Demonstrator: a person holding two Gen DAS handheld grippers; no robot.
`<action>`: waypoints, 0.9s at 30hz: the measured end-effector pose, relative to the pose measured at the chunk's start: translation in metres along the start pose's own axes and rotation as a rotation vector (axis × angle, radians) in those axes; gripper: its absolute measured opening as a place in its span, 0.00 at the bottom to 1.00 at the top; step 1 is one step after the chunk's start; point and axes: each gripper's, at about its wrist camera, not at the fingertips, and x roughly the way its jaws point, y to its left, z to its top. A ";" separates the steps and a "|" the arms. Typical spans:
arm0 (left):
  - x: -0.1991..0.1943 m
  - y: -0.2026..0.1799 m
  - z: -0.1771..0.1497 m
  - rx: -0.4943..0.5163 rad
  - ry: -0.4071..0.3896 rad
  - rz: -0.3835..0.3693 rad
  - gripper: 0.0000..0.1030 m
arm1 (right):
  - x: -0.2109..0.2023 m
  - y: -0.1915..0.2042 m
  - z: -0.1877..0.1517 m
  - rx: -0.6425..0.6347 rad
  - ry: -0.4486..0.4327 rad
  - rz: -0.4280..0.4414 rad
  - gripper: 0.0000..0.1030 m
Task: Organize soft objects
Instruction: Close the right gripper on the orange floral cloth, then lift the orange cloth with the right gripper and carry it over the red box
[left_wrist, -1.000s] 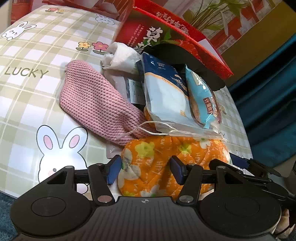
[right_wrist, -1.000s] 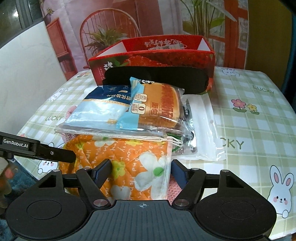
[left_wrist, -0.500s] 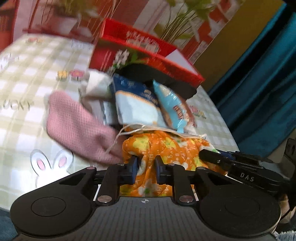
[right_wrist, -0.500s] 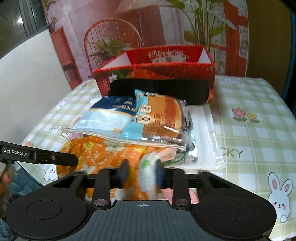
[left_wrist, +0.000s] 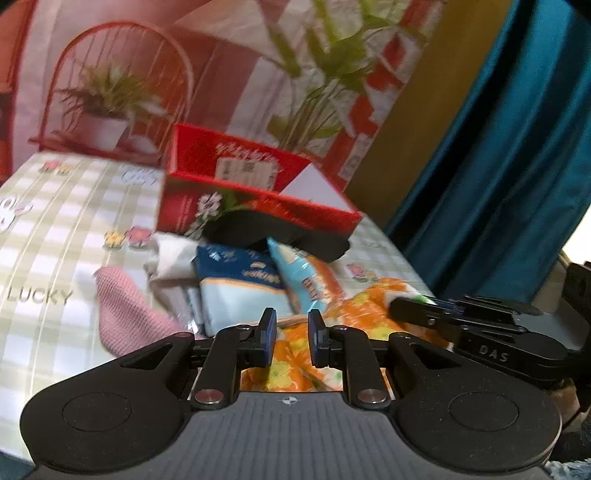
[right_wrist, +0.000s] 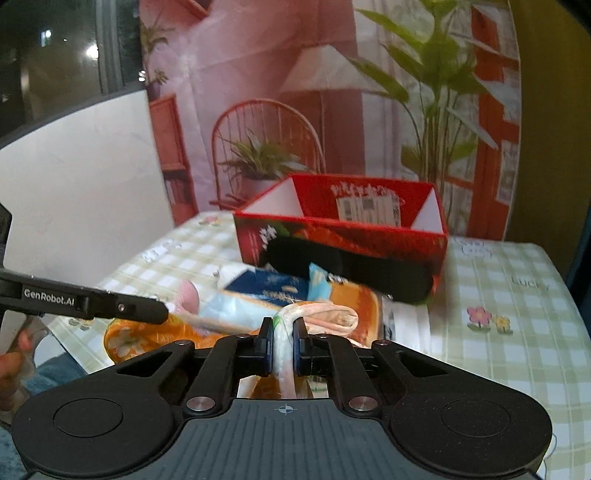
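An orange floral cloth (left_wrist: 369, 314) lies at the near edge of the table, under a clear bag of packets (left_wrist: 243, 291). My left gripper (left_wrist: 290, 341) is shut on one edge of the cloth. My right gripper (right_wrist: 283, 345) is shut on another edge, a pale fold (right_wrist: 325, 314) rising above its jaws. More orange cloth (right_wrist: 136, 336) shows lower left in the right wrist view. Each gripper's finger shows in the other's view. A pink knitted cloth (left_wrist: 125, 310) lies to the left.
A red open box (left_wrist: 255, 184) stands at the back of the checked table (left_wrist: 48, 229), also in the right wrist view (right_wrist: 343, 221). A black curved pad (right_wrist: 351, 269) leans on its front. A blue curtain (left_wrist: 498, 147) hangs to the right.
Both grippers went from open around the orange cloth to shut on it, then lifted and tilted up, so the views now look across the table.
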 end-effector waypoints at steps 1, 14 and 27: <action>0.002 0.000 0.000 0.002 0.007 0.002 0.19 | 0.000 0.001 0.002 -0.012 -0.001 0.002 0.09; 0.050 0.049 -0.029 -0.210 0.245 0.027 0.59 | 0.037 -0.029 -0.035 0.162 0.176 -0.042 0.08; 0.081 0.059 -0.052 -0.278 0.343 -0.038 0.27 | 0.051 -0.030 -0.043 0.187 0.233 -0.012 0.09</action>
